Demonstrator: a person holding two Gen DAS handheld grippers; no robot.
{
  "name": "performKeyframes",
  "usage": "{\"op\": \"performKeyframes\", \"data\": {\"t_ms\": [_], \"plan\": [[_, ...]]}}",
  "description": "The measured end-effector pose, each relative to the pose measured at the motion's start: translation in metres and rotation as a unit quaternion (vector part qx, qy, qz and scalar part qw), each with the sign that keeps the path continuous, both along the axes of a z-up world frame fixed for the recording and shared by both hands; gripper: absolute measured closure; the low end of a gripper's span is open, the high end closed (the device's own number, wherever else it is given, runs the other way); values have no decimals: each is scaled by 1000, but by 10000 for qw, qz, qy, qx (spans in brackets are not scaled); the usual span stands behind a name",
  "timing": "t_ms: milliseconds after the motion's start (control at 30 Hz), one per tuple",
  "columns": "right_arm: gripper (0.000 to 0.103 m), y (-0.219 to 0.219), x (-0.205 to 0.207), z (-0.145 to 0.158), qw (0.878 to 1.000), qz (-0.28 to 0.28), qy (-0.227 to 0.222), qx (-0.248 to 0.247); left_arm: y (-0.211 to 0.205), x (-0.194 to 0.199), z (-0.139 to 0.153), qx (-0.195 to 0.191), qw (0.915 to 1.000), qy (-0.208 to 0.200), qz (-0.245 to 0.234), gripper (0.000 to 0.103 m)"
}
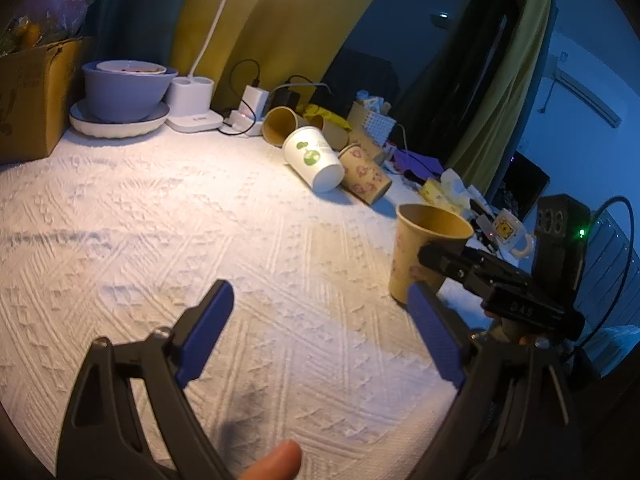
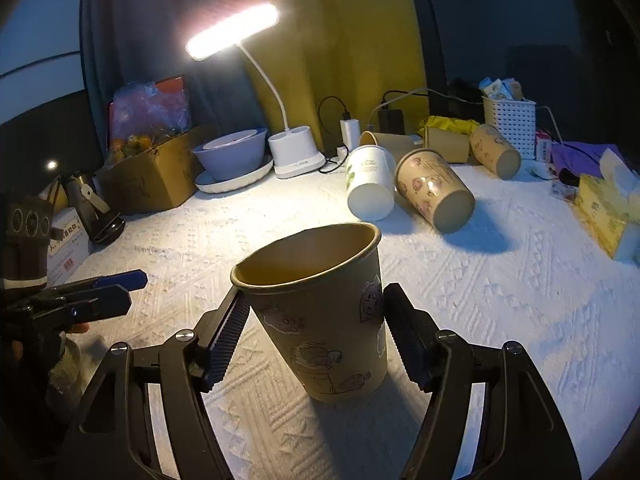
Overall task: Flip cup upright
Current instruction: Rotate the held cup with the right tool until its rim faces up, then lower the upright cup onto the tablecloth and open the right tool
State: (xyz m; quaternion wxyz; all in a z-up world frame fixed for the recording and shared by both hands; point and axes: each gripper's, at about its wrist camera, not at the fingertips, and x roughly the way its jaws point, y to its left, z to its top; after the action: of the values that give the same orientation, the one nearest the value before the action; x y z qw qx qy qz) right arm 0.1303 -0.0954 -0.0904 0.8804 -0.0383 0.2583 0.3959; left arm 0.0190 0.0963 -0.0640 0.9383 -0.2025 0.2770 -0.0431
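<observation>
On the white textured tablecloth [image 1: 168, 208], left wrist view: left gripper [image 1: 320, 320] hovers low over bare cloth, blue-padded fingers [image 1: 208, 332] spread wide with nothing between them. Tan printed paper cup [image 1: 424, 248] stands upright at right, mouth up, with the right gripper [image 1: 440, 268] reaching in around it from the right. Farther back, a white cup with green print [image 1: 314, 158] and a tan floral cup [image 1: 366, 176] lie on their sides, touching. A lavender bowl [image 1: 124, 88] on a white plate [image 1: 120, 122] sits beside the desk lamp base [image 1: 192, 106] and a cardboard box [image 1: 32, 96].

Right wrist view: tan printed paper cup [image 2: 320, 312] stands upright on the cloth between the fingers of the right gripper [image 2: 316, 332]. Left finger pad [image 2: 228, 332] touches the cup wall just under the rim; right pad sits just beside the wall, contact not resolvable. Whether it is gripping or merely bracketing cannot be told. Left gripper [image 2: 116, 292] is seen at far left, fingers apart. Lamp head [image 2: 232, 32] is lit. A woven basket [image 2: 508, 124] stands at rear right.
</observation>
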Motion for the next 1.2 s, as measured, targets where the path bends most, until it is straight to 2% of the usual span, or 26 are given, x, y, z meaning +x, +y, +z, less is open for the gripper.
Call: {"op": "performKeyframes", "data": {"t_ms": [467,600,733,833,1200], "plan": [[30,-13,-12,-5,9998,-141,79,-72,-11,6,0,276,9996,62,-59,13],[25,-14,-14,-6,9998,-101,92,-111,-9,8,-1,271,9994,172,127,13],[22,-13,-16,-5,9998,-92,46,-171,-16,7,1,559,9977,187,324,13],[21,-15,-18,-3,9998,-128,36,-174,-24,5,3,765,9965,121,325,13],[18,-24,-35,17,9993,-277,-83,-229,-58,-3,21,772,9968,-221,49,13]]}}
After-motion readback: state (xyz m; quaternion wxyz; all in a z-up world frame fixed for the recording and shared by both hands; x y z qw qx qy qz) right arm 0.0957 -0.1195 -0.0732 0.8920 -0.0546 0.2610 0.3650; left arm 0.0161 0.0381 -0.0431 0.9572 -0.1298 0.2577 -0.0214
